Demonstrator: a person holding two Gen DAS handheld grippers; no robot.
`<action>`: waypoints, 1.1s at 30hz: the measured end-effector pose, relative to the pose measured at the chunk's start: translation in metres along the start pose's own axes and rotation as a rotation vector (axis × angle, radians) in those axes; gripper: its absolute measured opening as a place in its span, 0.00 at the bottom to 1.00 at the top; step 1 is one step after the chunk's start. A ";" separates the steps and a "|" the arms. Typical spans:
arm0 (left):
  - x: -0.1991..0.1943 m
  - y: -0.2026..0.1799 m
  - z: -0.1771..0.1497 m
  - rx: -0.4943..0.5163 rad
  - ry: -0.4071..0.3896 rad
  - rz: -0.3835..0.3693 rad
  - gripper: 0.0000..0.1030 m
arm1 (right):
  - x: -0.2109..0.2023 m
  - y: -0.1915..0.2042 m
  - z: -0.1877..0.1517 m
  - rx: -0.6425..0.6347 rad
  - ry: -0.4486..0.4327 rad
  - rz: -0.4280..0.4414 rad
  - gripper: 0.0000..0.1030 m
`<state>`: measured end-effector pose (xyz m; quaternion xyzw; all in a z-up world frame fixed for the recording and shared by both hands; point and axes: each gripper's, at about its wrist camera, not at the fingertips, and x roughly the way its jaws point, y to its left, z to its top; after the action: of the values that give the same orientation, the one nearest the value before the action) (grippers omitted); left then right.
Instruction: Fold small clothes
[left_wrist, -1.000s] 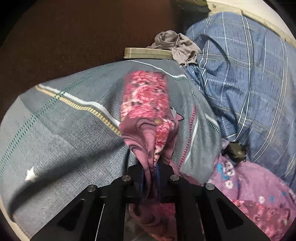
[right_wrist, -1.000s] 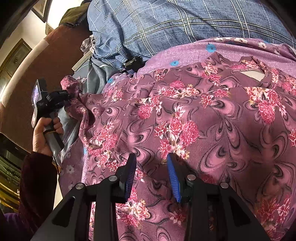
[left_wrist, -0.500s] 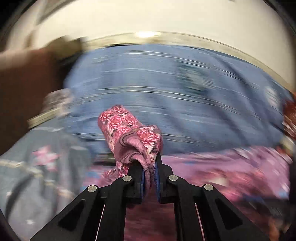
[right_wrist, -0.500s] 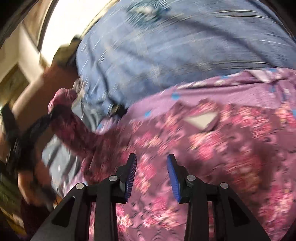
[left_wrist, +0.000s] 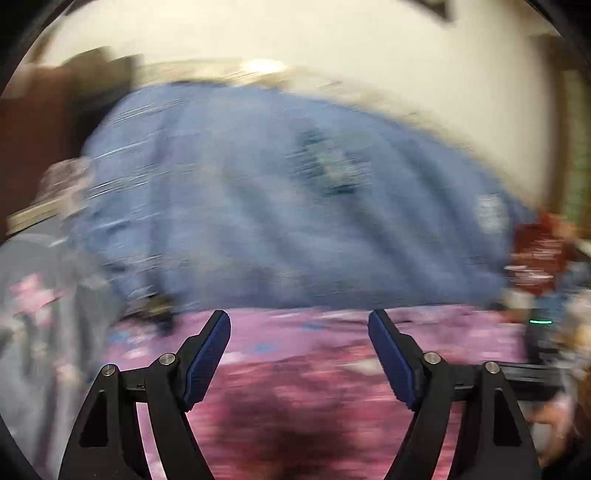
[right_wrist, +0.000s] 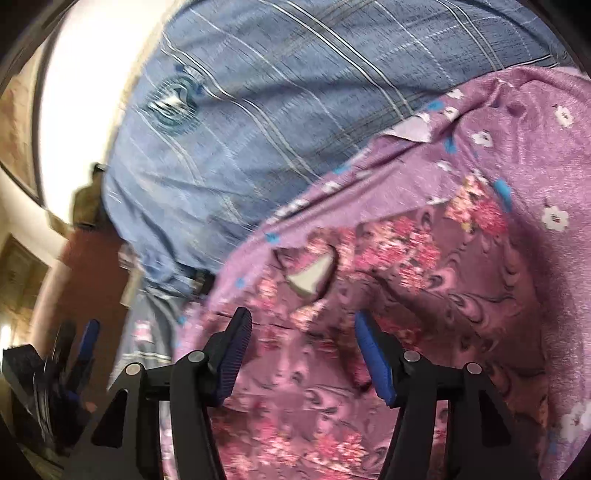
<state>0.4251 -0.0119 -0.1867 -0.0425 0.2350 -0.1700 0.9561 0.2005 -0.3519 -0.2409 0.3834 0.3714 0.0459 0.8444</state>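
A mauve garment with pink flowers (right_wrist: 399, 288) lies spread on a lilac flowered sheet (right_wrist: 546, 155); its neck opening (right_wrist: 314, 275) shows just above my right gripper. My right gripper (right_wrist: 303, 332) is open and empty, over the garment. My left gripper (left_wrist: 299, 328) is wide open and empty; its view is motion-blurred, with the pink garment (left_wrist: 295, 398) below and between the fingers. The left gripper also shows at the lower left of the right wrist view (right_wrist: 74, 354), blurred.
A large blue checked cushion or blanket (right_wrist: 280, 103) rises behind the garment, also blurred in the left wrist view (left_wrist: 280, 206). Grey striped cloth (left_wrist: 33, 302) lies at the left. A cream wall and brown headboard (right_wrist: 92, 273) stand beyond.
My left gripper swung the garment's corner right over the garment, then let go and opened wide. My right gripper opened wider and tilted; the garment now lies folded over.
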 end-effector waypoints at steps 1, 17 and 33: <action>0.011 0.013 -0.006 0.002 0.033 0.089 0.73 | 0.002 -0.002 0.000 0.012 0.008 -0.016 0.59; 0.105 0.063 -0.053 -0.052 0.470 0.424 0.70 | 0.013 0.010 -0.011 -0.092 -0.027 -0.112 0.08; 0.127 0.032 -0.072 0.153 0.559 0.499 0.70 | -0.028 -0.053 0.021 0.181 -0.062 -0.032 0.61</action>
<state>0.5075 -0.0255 -0.3106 0.1356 0.4764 0.0456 0.8675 0.1837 -0.4122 -0.2512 0.4533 0.3538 -0.0134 0.8180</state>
